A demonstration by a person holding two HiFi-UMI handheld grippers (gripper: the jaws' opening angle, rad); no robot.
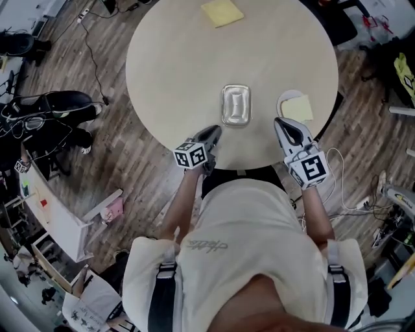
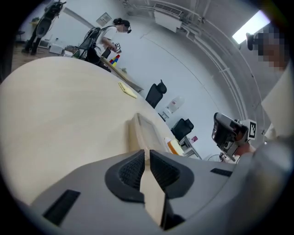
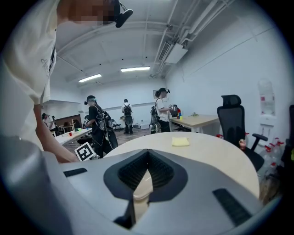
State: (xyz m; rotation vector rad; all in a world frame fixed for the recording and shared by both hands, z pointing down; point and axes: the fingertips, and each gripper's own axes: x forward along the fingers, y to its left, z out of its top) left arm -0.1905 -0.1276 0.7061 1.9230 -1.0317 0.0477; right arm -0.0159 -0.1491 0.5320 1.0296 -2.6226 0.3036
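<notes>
A shallow silver tray (image 1: 235,105) lies on the round beige table (image 1: 181,71), near its front edge. My left gripper (image 1: 213,134) hovers at the table edge just left of the tray, shut with nothing between its pads; in the left gripper view (image 2: 146,151) the tray (image 2: 148,131) lies straight ahead. My right gripper (image 1: 285,127) is shut and empty too (image 3: 148,151), its tip over the left rim of a white plate (image 1: 285,99) that carries a pale yellow pad (image 1: 299,109). A yellow cloth (image 1: 222,11) (image 3: 180,142) lies at the far side.
The person's torso presses close to the table's near edge. Cables and dark bags (image 1: 55,107) lie on the wooden floor at left. Office chairs (image 3: 232,121) and several standing people (image 3: 95,124) are beyond the table, near a desk (image 3: 197,121).
</notes>
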